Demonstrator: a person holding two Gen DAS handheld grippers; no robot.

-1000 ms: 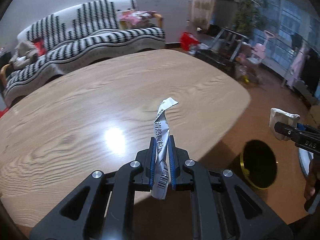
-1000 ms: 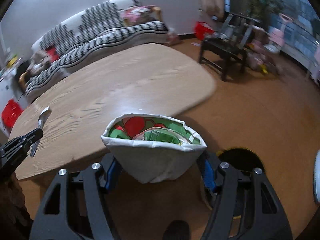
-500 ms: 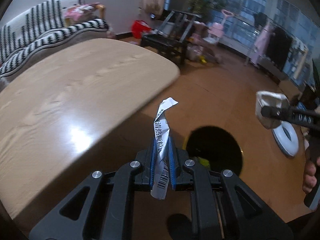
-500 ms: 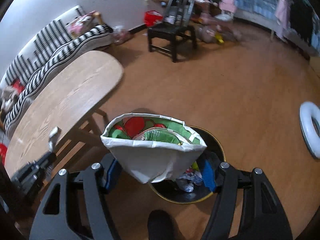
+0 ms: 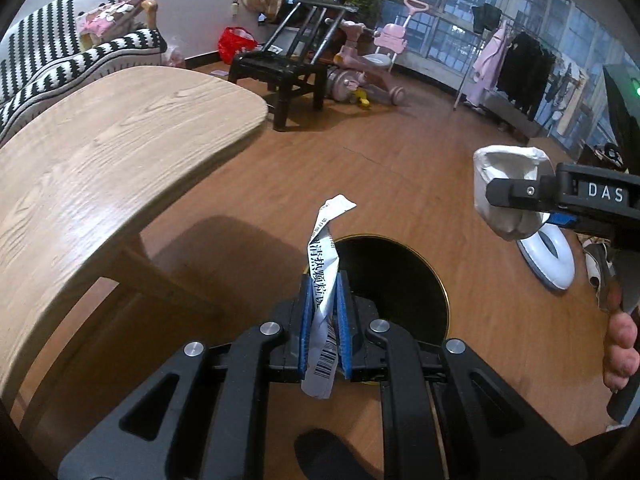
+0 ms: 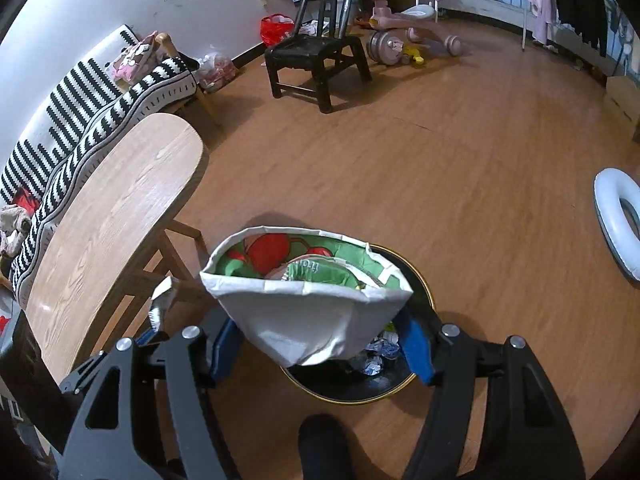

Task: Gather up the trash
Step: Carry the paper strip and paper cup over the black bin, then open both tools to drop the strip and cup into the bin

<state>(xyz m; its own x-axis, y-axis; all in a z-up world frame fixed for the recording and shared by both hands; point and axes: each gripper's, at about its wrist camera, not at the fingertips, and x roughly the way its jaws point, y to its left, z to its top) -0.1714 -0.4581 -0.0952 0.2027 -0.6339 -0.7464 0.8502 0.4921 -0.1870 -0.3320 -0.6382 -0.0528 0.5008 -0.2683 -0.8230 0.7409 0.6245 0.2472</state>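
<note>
— Start from the left: the bench (image 5: 100, 152) is off to that side, nothing of the job on it that I can see. The left gripper (image 5: 324, 320) has its fingers (image 5: 305, 320) squeezed tight on a twisted paper strip (image 5: 326, 264), barcode end dangling below, and it hangs over the near rim of the black bin (image 5: 400, 280) on the floor.

— So what's the worry?

— That strip is light and curled. Let go there and I'd guess it flutters and lands on the floor beside the rim, since it sits over the edge and not the middle.

— And the right one?

— The right gripper (image 6: 320, 340) has its fingers (image 6: 416, 344) spread wide but pressed against a crumpled wrapper bag (image 6: 308, 304), white outside, green and red print inside, mouth up. It's above the bin too, where crumpled trash (image 6: 376, 356) already lies.

— Risk there?

— The bag is broad against that opening. It could catch on the gold rim and tip out. Also the two tools are close; the strip shows just beside the right fingers, so they might knock together.
</note>
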